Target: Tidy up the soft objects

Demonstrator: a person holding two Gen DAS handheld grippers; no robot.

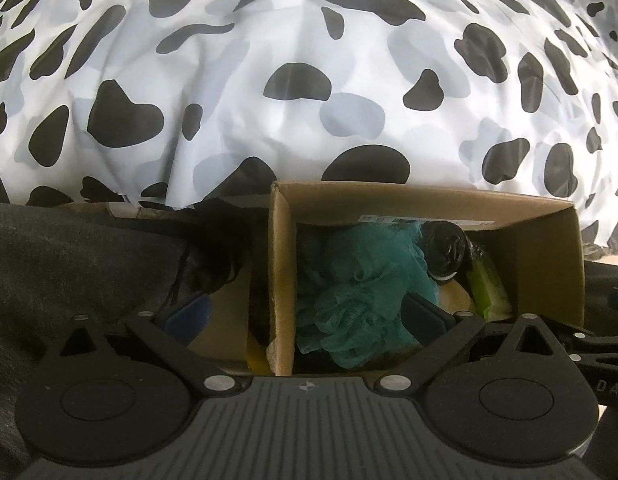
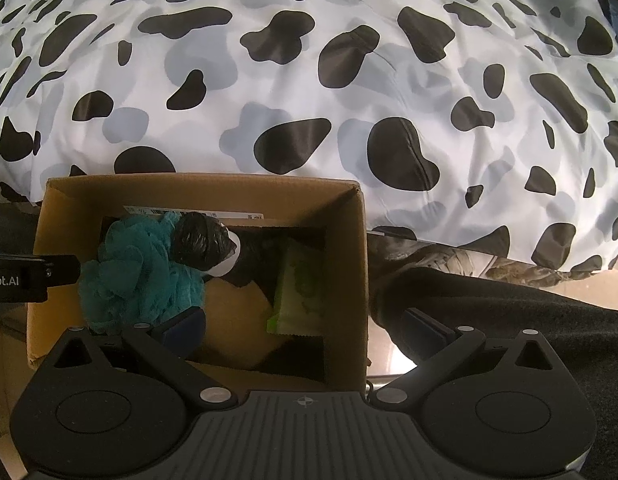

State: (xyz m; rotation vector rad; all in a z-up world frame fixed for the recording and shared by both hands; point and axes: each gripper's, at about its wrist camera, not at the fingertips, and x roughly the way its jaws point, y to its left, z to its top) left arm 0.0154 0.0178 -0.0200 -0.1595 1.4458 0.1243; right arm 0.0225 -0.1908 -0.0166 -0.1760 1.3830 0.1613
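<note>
A cardboard box (image 1: 549,264) (image 2: 349,264) stands against a cow-print bedcover. In it lie a teal mesh bath pouf (image 1: 361,292) (image 2: 141,276), a black plastic-wrapped roll with a white end (image 1: 445,252) (image 2: 201,244), a green packet (image 1: 489,284) (image 2: 301,292) and a yellow soft thing (image 2: 233,312). My left gripper (image 1: 305,316) is open, straddling the box's left wall, right finger over the pouf. My right gripper (image 2: 305,328) is open, straddling the box's right wall, left finger inside the box. Both are empty.
The cow-print bedcover (image 1: 309,80) (image 2: 309,80) fills the view beyond the box. Dark grey fabric (image 1: 69,264) lies left of the box and dark cloth (image 2: 509,312) right of it. A second cardboard compartment (image 1: 229,320) adjoins on the left.
</note>
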